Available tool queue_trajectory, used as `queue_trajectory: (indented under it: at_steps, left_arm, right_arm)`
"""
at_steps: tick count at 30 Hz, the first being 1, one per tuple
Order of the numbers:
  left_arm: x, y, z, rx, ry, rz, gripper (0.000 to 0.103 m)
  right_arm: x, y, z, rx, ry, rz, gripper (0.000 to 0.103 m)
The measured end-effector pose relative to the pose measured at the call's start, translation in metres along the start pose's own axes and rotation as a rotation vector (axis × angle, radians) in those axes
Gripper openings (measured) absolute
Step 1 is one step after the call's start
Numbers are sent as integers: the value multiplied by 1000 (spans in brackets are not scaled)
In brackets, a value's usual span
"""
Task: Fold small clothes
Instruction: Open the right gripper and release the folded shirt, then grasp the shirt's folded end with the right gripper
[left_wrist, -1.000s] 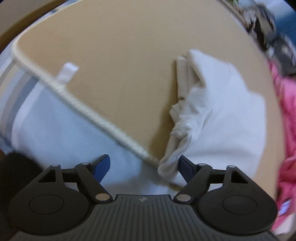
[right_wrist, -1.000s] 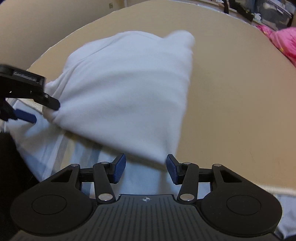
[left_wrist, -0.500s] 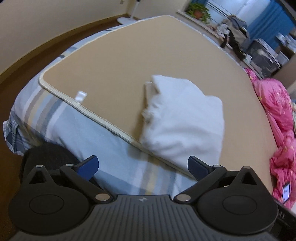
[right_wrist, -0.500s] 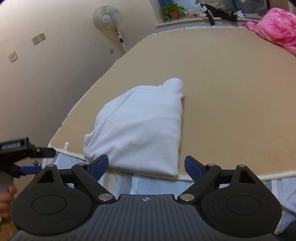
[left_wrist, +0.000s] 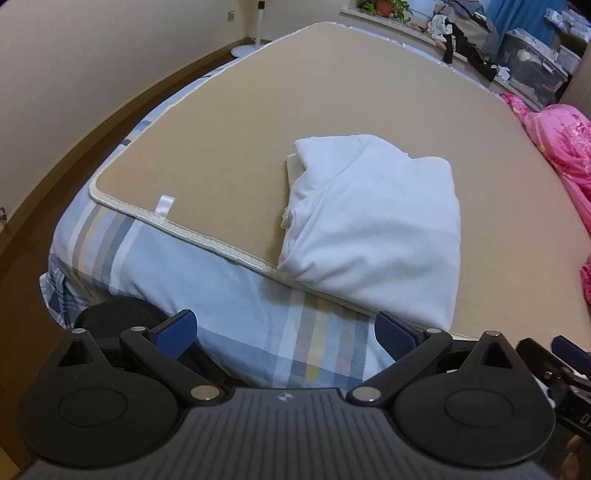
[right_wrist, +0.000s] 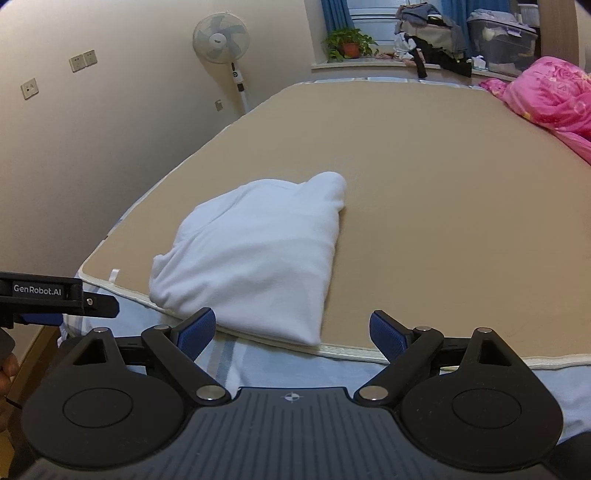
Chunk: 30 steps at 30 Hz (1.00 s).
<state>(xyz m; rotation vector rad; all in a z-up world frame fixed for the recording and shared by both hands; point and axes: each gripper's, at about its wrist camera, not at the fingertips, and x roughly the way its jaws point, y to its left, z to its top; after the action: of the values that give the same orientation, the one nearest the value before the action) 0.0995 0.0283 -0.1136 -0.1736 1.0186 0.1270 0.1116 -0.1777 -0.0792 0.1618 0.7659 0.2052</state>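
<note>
A folded white garment (left_wrist: 373, 225) lies on the tan mat (left_wrist: 240, 122) at the mat's near edge; it also shows in the right wrist view (right_wrist: 255, 254). My left gripper (left_wrist: 286, 334) is open and empty, held back above the striped bed sheet, apart from the garment. My right gripper (right_wrist: 291, 328) is open and empty, just short of the garment's near edge. The left gripper also shows at the left of the right wrist view (right_wrist: 55, 301).
The tan mat (right_wrist: 424, 192) covers a bed with a blue striped sheet (left_wrist: 155, 266). A pink quilt (right_wrist: 546, 96) lies at the right. A standing fan (right_wrist: 221, 40), a potted plant (right_wrist: 347, 44) and storage boxes (right_wrist: 502, 40) are beyond the bed.
Both grippers have let go of the white garment, opened wider and pulled back and up from it. The garment now lies still, folded on the mat.
</note>
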Motion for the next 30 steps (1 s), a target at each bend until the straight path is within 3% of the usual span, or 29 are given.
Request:
queue_trajectory:
  at_steps: [11, 14, 18, 23, 26, 30]
  left_arm:
    - [18, 3, 6, -51, 26, 42, 102]
    - [29, 4, 5, -85, 34, 38, 102]
    - [50, 2, 1, -113, 55, 0, 102]
    - [80, 7, 8, -221, 88, -73, 102]
    - [100, 9, 21, -269, 88, -100, 102]
    - [128, 12, 38, -309, 127, -118, 102]
  right_arm:
    - [8, -22, 5, 15, 12, -28, 91]
    - [17, -32, 18, 11, 9, 18, 94]
    - [40, -60, 49, 118, 30, 103, 95]
    - [95, -83, 105, 181, 62, 196, 98]
    - [146, -89, 140, 229, 139, 262, 98]
    - [221, -85, 179, 244, 205, 216, 98]
